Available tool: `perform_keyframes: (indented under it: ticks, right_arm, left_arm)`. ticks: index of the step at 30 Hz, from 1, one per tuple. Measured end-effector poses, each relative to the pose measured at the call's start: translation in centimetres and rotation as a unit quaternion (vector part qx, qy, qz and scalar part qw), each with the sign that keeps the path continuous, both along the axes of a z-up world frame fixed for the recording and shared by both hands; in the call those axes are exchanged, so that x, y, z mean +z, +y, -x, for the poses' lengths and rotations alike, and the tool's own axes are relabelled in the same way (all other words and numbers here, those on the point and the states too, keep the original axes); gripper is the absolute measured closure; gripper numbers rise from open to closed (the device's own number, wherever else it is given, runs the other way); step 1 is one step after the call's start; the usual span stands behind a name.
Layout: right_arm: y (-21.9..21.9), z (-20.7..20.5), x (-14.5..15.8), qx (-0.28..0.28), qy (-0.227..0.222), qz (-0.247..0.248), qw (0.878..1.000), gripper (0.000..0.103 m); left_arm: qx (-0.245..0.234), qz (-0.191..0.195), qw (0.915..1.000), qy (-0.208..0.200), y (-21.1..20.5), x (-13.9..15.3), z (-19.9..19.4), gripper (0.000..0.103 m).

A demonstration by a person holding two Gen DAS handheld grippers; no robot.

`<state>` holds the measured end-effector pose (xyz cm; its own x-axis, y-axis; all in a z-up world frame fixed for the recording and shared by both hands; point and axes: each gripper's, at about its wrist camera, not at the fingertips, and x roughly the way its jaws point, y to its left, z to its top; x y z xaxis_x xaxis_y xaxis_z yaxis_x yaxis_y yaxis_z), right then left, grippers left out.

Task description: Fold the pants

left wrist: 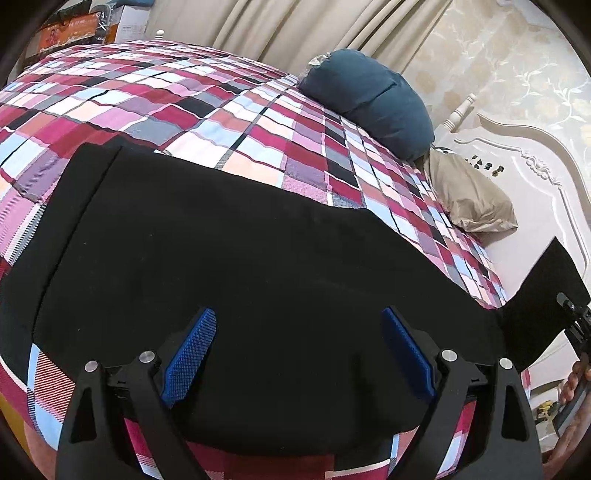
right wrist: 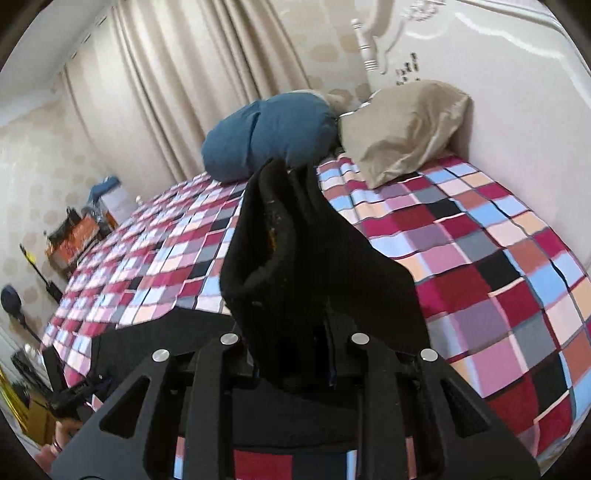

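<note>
Black pants (left wrist: 240, 251) lie spread across the plaid bedspread (left wrist: 184, 103). My left gripper (left wrist: 298, 314) hovers over their near edge, its blue pads (left wrist: 192, 350) wide apart and open, pressing nothing. At the right edge of the left wrist view, one end of the pants (left wrist: 546, 295) is lifted off the bed by my right gripper (left wrist: 570, 306). In the right wrist view that gripper (right wrist: 295, 332) is shut on a bunched fold of the pants (right wrist: 288, 243), which stands up and hides the fingertips. The rest of the pants (right wrist: 147, 332) trails to the lower left.
A blue pillow (left wrist: 369, 99) and a beige pillow (left wrist: 469, 195) lie at the head of the bed against the white headboard (left wrist: 535, 177). Curtains (right wrist: 166, 92) hang behind the bed. Boxes (left wrist: 92, 26) stand beyond the far side. A hand (left wrist: 574, 380) shows at the right.
</note>
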<state>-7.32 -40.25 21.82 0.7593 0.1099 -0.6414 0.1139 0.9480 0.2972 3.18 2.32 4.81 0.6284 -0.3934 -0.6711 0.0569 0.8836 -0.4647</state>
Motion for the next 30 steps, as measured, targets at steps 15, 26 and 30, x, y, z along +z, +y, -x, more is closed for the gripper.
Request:
perform_keyframes:
  ticks: [15,26,30]
  right_arm:
    - [8.5,-1.9,-4.2,0.055,0.043,0.024,0.997,0.08]
    - [12.7,-2.4,-7.3,0.076,0.078,0.054,0.993,0.08]
    - [13.5,-2.5,-8.1,0.079,0.087,0.057,0.991,0.08]
  left_arm:
    - [-0.01,0.022,0.9997,-0.005,0.5,-0.2,0.2,0.013]
    - [-0.018,0.053,0.9984,-0.009,1.3,-0.4,0.2,0.013]
    - [-0.02,0.053,0.9983,-0.01,1.3,-0.5,0.3,0.013]
